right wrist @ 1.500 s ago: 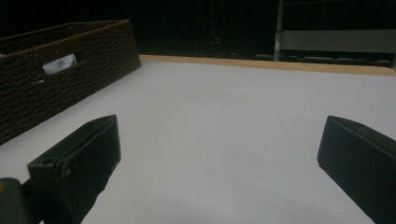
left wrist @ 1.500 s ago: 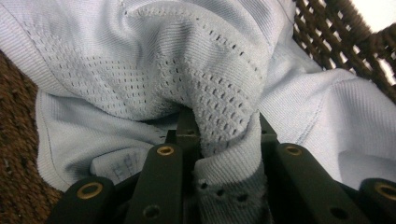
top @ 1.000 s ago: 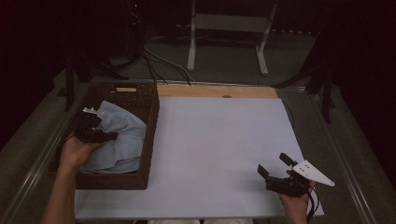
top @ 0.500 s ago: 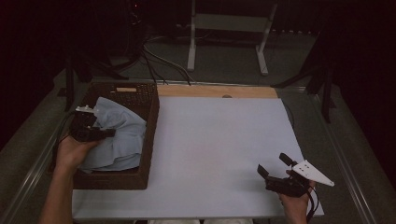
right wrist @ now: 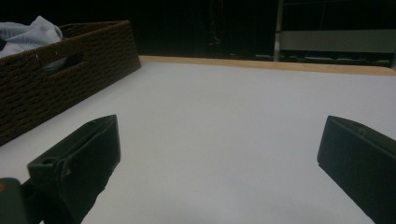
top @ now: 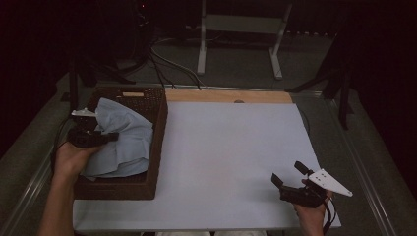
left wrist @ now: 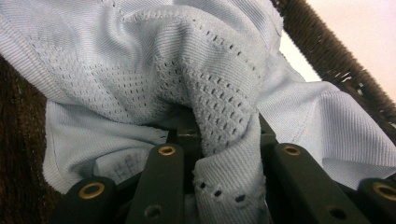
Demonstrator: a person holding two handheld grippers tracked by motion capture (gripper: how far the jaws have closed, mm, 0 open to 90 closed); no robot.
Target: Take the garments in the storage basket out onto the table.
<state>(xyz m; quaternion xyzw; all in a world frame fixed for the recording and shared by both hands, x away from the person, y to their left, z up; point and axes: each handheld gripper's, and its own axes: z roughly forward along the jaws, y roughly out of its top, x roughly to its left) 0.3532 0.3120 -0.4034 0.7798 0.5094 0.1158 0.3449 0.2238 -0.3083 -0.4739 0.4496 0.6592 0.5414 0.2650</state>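
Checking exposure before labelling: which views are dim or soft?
High view: surroundings near black, white table evenly lit, no glare. Left gripper view: bright, cloth weave sharp, left tongs slightly soft at the bottom. Right gripper view: dim, right tongs blurred and dark, basket in shade.

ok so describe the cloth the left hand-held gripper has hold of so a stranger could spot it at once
Start at the white table and go to the dark woven basket at its left edge. The pale blue cloth is bunched inside it, pinched by the left hand-held gripper. It is the one soft, light thing there, with perforated knit bands.
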